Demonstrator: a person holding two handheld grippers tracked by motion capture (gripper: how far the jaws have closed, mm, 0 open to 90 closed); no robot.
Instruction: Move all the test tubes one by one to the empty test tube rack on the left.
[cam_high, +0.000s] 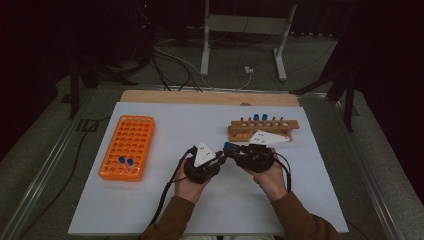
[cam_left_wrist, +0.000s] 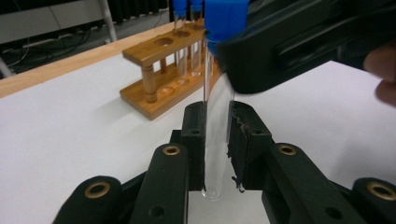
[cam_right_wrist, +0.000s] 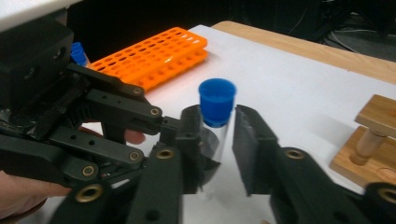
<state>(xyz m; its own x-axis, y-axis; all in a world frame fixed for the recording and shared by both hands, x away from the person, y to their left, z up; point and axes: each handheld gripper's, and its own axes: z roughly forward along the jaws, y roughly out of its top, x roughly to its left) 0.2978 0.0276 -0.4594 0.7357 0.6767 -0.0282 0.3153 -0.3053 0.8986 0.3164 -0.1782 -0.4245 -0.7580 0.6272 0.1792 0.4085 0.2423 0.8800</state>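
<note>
between grippers: capped tube (cam_left_wrist: 217, 116) clenched in left jaws, right jaws released; wooden rack (cam_high: 263, 129) holds two tubes.

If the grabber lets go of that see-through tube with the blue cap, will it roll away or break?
The tube is round and smooth, so lying on the white table it would probably roll. It looks like thin clear glass or plastic, so a drop might crack it. It appears empty, so likely light. The left gripper clamps it.
</note>
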